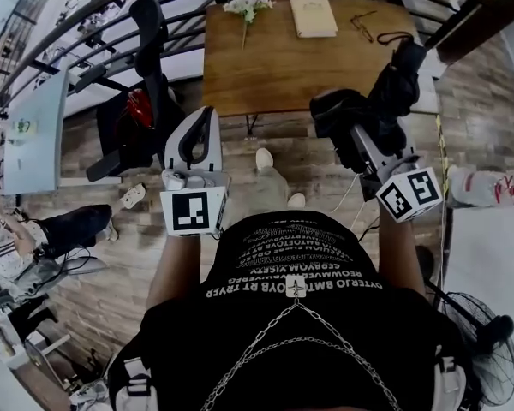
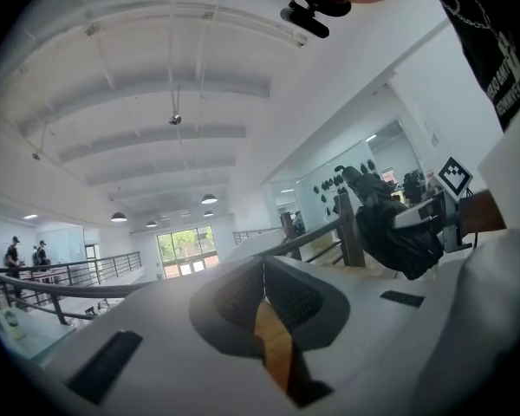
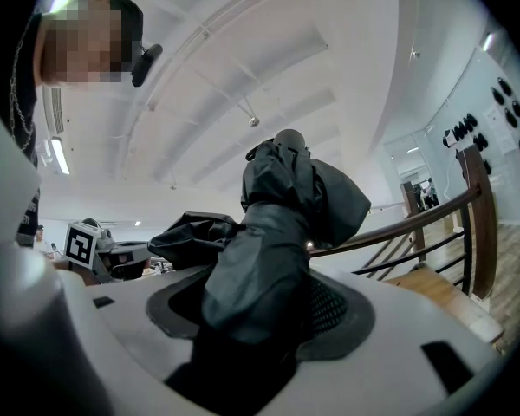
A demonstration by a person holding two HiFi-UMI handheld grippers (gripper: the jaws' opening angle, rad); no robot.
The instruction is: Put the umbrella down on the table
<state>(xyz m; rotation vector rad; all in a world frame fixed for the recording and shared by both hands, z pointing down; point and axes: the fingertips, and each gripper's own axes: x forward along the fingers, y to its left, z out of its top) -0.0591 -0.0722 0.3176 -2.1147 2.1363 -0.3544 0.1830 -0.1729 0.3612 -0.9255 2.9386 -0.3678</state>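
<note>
A folded black umbrella point(image 1: 396, 82) stands up out of my right gripper point(image 1: 366, 131), which is shut on its bunched fabric; in the right gripper view the umbrella point(image 3: 273, 224) fills the space between the pads and hides most of them. It hangs in the air over the near right edge of the wooden table point(image 1: 274, 67), not resting on it. My left gripper point(image 1: 206, 116) is held at the left, short of the table, shut with nothing in it; its pads meet at the tips in the left gripper view point(image 2: 262, 267). The umbrella point(image 2: 399, 232) also shows there at the right.
On the table lie a small bunch of flowers point(image 1: 247, 7), a tan book point(image 1: 313, 15), glasses point(image 1: 364, 26) and a black cord point(image 1: 394, 37). A dark railing point(image 1: 111, 11) curves behind it. A black chair point(image 1: 141, 101) stands left, a fan point(image 1: 488, 358) lower right.
</note>
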